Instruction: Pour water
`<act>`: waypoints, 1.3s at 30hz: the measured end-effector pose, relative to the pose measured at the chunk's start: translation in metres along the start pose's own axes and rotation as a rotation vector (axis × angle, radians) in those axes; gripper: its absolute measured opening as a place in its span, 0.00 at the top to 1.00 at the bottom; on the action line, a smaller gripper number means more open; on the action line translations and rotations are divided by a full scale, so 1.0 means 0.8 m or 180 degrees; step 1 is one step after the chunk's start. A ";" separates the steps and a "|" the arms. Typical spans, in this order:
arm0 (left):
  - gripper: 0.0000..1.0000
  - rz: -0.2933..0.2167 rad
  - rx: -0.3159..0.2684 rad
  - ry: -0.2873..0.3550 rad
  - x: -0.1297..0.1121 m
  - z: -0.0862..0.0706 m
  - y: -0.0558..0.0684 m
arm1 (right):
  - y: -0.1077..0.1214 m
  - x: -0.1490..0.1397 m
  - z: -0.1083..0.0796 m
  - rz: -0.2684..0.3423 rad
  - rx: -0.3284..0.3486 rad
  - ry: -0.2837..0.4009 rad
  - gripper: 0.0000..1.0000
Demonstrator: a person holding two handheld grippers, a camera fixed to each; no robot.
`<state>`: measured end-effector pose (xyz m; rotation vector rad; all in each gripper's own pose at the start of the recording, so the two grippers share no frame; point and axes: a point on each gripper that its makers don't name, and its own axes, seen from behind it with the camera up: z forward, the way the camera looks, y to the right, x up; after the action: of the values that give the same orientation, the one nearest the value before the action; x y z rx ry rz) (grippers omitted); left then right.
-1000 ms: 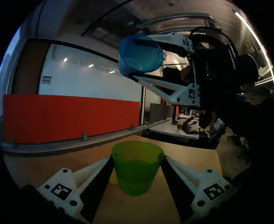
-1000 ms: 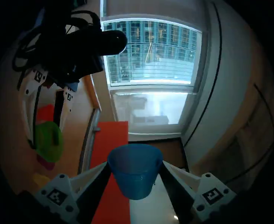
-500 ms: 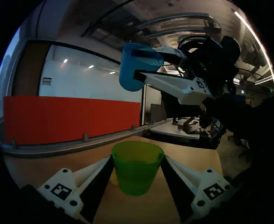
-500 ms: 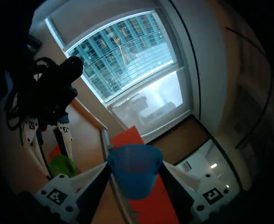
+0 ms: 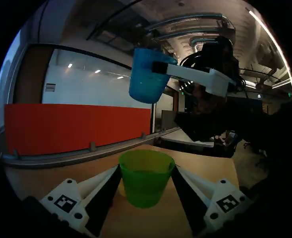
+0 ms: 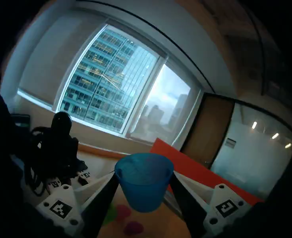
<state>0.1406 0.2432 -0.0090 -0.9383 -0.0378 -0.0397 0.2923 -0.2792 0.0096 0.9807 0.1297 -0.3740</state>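
The left gripper (image 5: pixel 146 171) has two white fingers (image 5: pixel 91 189) with black inner faces, broadening toward the base; each base carries a square black-and-white marker (image 5: pixel 65 203) and small round screws (image 5: pixel 78 215). The right gripper (image 6: pixel 144 179) is built alike. In the right gripper view, the left gripper's body is black, topped by a rounded black knob (image 6: pixel 61 121) and hung with looping black cables (image 6: pixel 29 176)
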 end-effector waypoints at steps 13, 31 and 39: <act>0.14 0.0035 0.0056 -0.0013 0.002 -0.005 -0.003 | -0.002 -0.014 -0.010 0.0555 0.0024 -0.0042 0.11; 0.14 0.0043 0.0263 -0.0084 -0.009 -0.026 -0.024 | 0.010 -0.058 -0.053 0.0839 -0.0175 -0.0158 0.11; 0.14 0.0053 0.0310 -0.0067 0.001 -0.033 -0.026 | 0.013 -0.075 -0.070 0.0904 -0.0237 -0.0194 0.10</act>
<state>0.1404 0.2094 -0.0074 -0.8416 -0.0509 -0.0125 0.2438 -0.2125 0.0035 0.8986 -0.0511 -0.1371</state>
